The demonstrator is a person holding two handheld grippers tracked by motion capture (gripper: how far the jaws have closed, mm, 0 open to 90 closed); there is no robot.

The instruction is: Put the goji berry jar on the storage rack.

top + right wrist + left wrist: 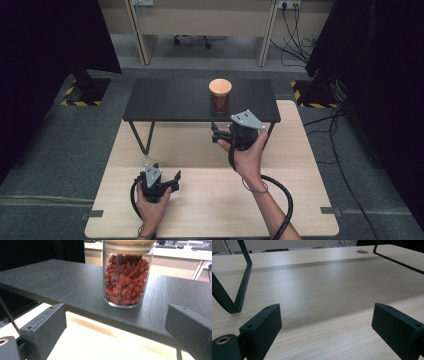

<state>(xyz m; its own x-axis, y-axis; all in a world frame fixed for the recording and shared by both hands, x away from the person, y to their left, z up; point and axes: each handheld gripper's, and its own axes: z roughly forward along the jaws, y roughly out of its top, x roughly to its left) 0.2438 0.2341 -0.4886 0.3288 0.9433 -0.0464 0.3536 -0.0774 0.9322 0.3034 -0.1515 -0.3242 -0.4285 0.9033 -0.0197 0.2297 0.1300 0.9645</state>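
Facing the round glass jar (pixel 126 277), the right gripper (pixel 115 325) gapes.

1 jar (pixel 220 95), 1 black shelf (pixel 170 100), 1 wood table (pixel 200 210), 2 hand-held grippers: left hand-held gripper (pixel 172 181), right hand-held gripper (pixel 216 133).

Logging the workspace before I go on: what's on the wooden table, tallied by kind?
Jars (glass, red contents, wooden lid): 1, the jar
Black raised shelves: 1, the shelf
Hand-held claws: 2, the left claw, jaws apart, and the right claw, jaws apart, facing the jar
Total: 4
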